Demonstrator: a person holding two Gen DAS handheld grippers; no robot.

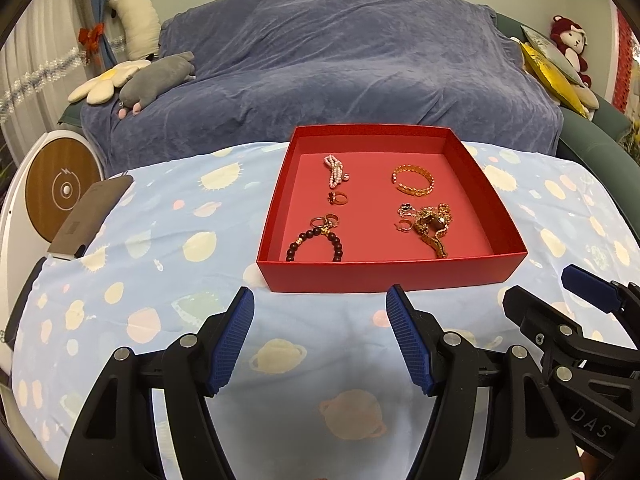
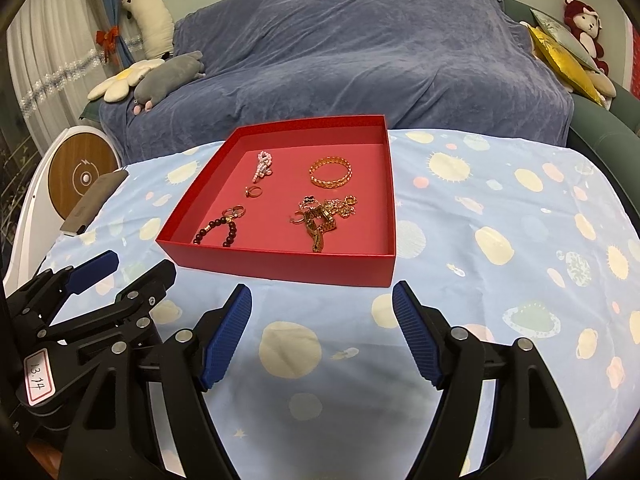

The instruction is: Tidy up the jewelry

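Both grippers, left and right, gape empty | red box ahead at table's far edge | jewelry tangle nearer right.

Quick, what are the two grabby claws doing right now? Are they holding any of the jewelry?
Left gripper: open, holding nothing.
Right gripper: open, holding nothing.
All the jewelry lies in the red box.

The left hand-held gripper was made of black plastic. Its two fingers had blue pads with tiny ridges. Round silver screws sat on the black arms. The right hand-held gripper looked the same. White letters, "DAS", showed on its side. The left one carried a pink-edged white sticker with handwritten numbers.
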